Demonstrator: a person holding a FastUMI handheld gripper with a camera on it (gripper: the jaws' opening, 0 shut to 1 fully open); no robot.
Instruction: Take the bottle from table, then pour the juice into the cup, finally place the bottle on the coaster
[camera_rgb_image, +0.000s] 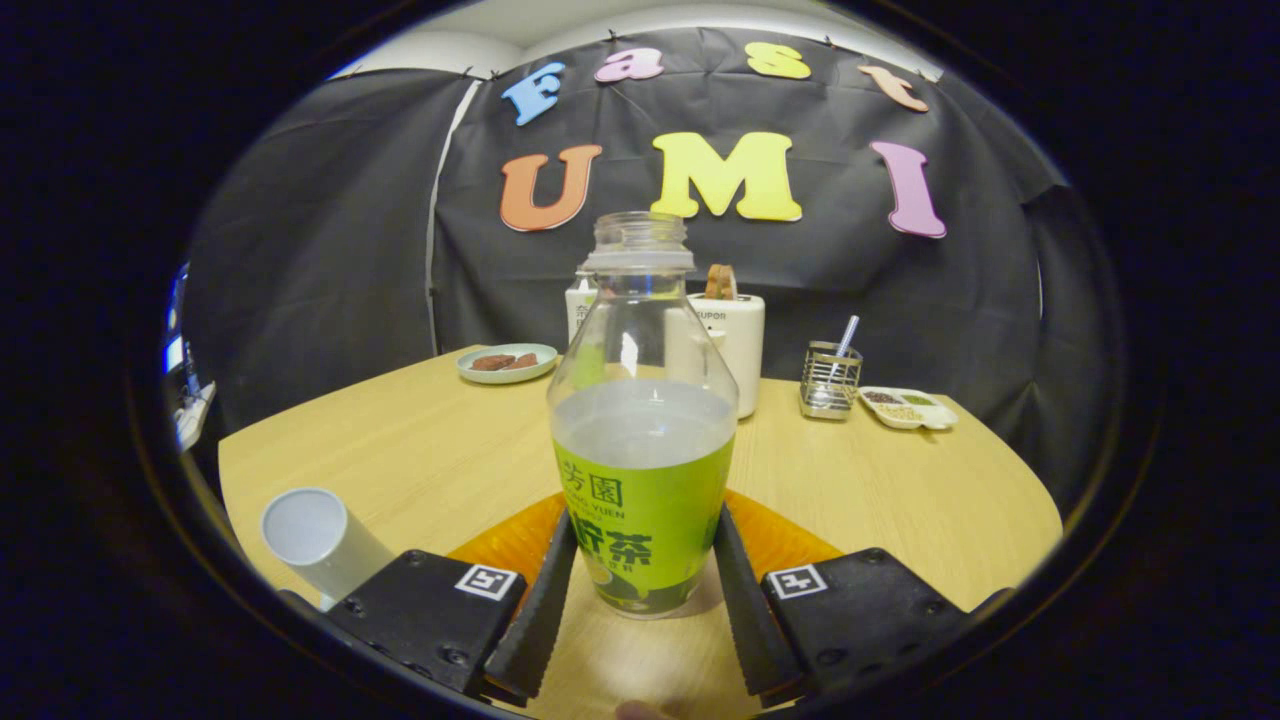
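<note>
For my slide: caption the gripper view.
Tool fingers flank uncapped green-labelled bottle before orange coaster; white cup stands alongside.

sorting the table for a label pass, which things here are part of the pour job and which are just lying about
Job: bottle between the gripper fingers; cup beside them; orange coaster behind the bottle.

Lying about: plate of snacks, white appliance, wire holder, divided dish, carton.

- gripper (640, 590) fingers pressed on both sides of the open bottle (642, 420), upright above the orange coaster (790, 545)
- white cup (318, 540) off left on the table (420, 450)
</note>
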